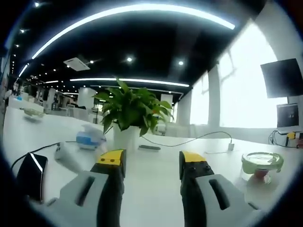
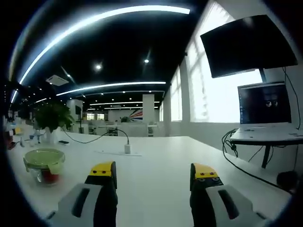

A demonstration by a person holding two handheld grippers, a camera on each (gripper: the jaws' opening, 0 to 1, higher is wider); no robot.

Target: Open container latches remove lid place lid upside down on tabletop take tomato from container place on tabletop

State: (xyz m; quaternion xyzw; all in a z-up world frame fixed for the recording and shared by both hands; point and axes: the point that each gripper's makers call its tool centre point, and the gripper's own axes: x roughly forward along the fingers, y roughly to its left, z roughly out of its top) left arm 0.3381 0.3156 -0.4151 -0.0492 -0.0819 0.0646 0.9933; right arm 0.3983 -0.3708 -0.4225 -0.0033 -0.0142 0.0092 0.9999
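1. The room is a large open office with a dark ceiling, long light strips and bright windows; one dark screen (image 2: 251, 45) hangs on the wall.
2. One long white worktop (image 2: 156, 165) carries everything.
3. One leafy plant (image 1: 132, 109) in a white pot stands mid-worktop, near a white cable (image 1: 189, 140).
4. One clear container (image 1: 262, 165) with its green lid (image 2: 44, 157) still on sits on the worktop, something red inside, well apart from both grippers.
5. One black phone (image 1: 32, 175) lies flat at the near left edge.
6. The left gripper (image 1: 152, 161) has its fingers spread wide and empty; the right gripper (image 2: 155, 172) likewise.
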